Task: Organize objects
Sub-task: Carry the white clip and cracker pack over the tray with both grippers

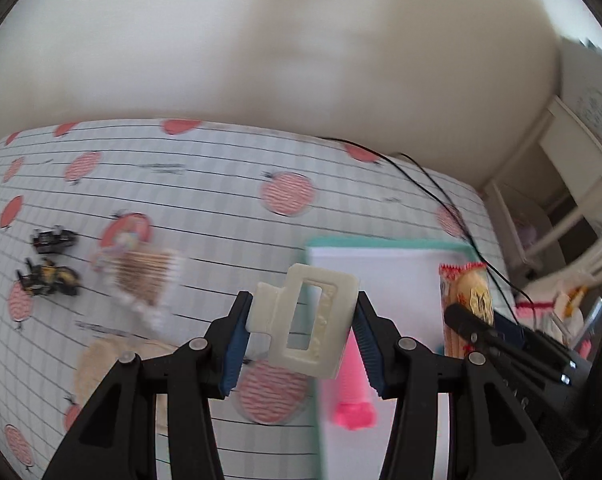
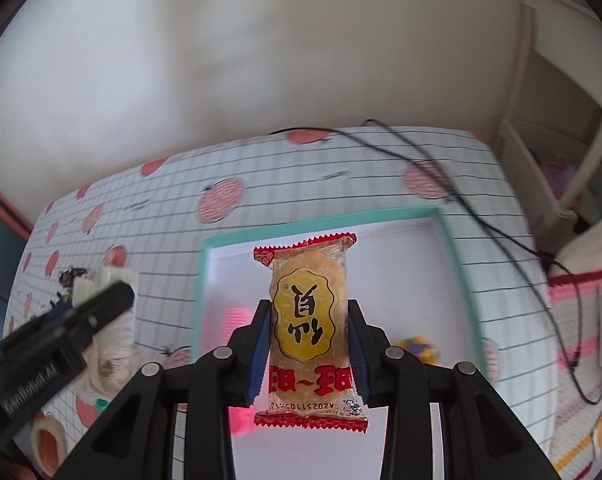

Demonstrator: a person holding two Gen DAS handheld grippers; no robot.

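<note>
Left gripper [image 1: 303, 320] clamps a cream hair claw clip [image 1: 307, 320] aloft over the near-left edge of the teal-rimmed tray [image 1: 381, 243]. Right gripper [image 2: 309, 346] pinches a rice-cracker packet [image 2: 309, 320] upright above the tray's white floor, likely for sorting into it. A pink item [image 1: 353, 392] already lies inside.

We see the left gripper [image 1: 303, 316] with its jaws clamped on a cream hair clip [image 1: 307, 318], held tilted above the desk. Beneath it lies a teal-rimmed white tray [image 1: 385, 264] with a pink item [image 1: 353, 392] inside — blurred. The right gripper [image 1: 467, 320] holds a snack packet [image 1: 467, 292] over the tray. Left — two small toy vehicles [image 1: 53, 262] and cotton swabs [image 1: 145, 276].
</note>
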